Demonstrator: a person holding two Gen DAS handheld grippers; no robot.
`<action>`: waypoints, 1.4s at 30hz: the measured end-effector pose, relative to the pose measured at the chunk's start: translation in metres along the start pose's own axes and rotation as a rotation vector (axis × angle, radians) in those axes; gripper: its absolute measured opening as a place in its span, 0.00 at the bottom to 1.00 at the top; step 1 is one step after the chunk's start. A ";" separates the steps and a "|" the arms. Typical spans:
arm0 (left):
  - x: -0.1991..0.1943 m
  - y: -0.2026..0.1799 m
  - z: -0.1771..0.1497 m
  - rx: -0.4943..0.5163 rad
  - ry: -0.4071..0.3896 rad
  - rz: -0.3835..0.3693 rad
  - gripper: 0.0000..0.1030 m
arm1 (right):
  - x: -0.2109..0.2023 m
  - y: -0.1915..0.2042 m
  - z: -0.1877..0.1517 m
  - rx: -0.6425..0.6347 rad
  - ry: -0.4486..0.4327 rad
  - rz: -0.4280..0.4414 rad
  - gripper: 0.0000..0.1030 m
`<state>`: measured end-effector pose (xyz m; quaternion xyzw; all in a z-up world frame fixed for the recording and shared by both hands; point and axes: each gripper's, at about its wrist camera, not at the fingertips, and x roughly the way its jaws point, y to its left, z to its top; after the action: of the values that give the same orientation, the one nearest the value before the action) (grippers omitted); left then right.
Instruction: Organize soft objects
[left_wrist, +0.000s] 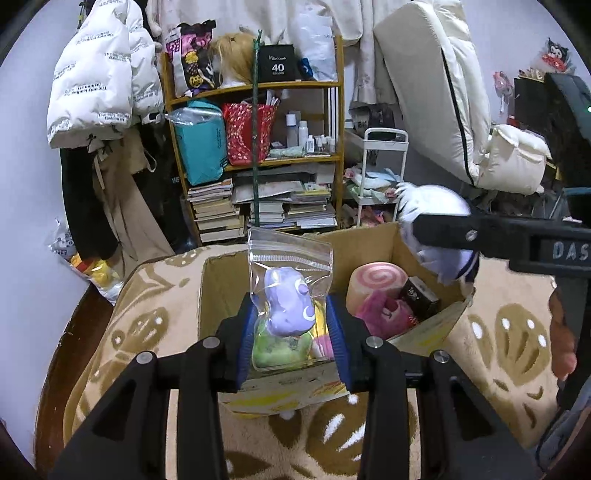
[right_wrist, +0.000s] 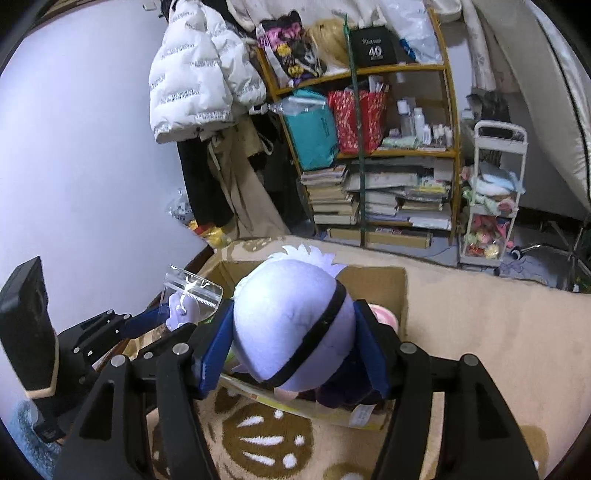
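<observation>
My left gripper (left_wrist: 291, 328) is shut on a clear zip bag (left_wrist: 290, 302) with a purple and green soft toy inside, held above the open cardboard box (left_wrist: 365, 243). In the box lie a pink swirl roll cushion (left_wrist: 375, 282), a pink plush (left_wrist: 384, 314) and a small black box (left_wrist: 419, 295). My right gripper (right_wrist: 295, 339) is shut on a pale lilac plush doll head with a black band (right_wrist: 291, 325), held over the box (right_wrist: 380, 284). That gripper and plush also show in the left wrist view (left_wrist: 436, 214), at the box's right corner. The left gripper with the bag shows in the right wrist view (right_wrist: 184, 306).
The box sits on a beige patterned rug (left_wrist: 509, 332). Behind stand a cluttered wooden bookshelf (left_wrist: 258, 147), a white trolley (left_wrist: 384, 173), hanging coats (left_wrist: 103, 74) and a leaning mattress (left_wrist: 443, 92). A bag of toys (left_wrist: 92, 269) lies at the left wall.
</observation>
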<state>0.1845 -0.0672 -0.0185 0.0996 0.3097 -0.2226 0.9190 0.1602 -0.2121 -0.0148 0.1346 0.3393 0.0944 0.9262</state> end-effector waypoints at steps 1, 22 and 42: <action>0.003 0.001 -0.001 -0.005 0.008 -0.003 0.37 | 0.008 -0.002 -0.002 0.003 0.018 -0.003 0.67; -0.066 0.010 -0.010 -0.056 -0.078 0.098 0.88 | -0.045 0.001 -0.020 -0.008 -0.020 -0.073 1.00; -0.158 -0.012 -0.031 -0.061 -0.149 0.204 0.98 | -0.147 0.040 -0.047 -0.085 -0.134 -0.131 1.00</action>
<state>0.0505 -0.0127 0.0533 0.0855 0.2356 -0.1254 0.9599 0.0154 -0.2048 0.0518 0.0786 0.2804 0.0385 0.9559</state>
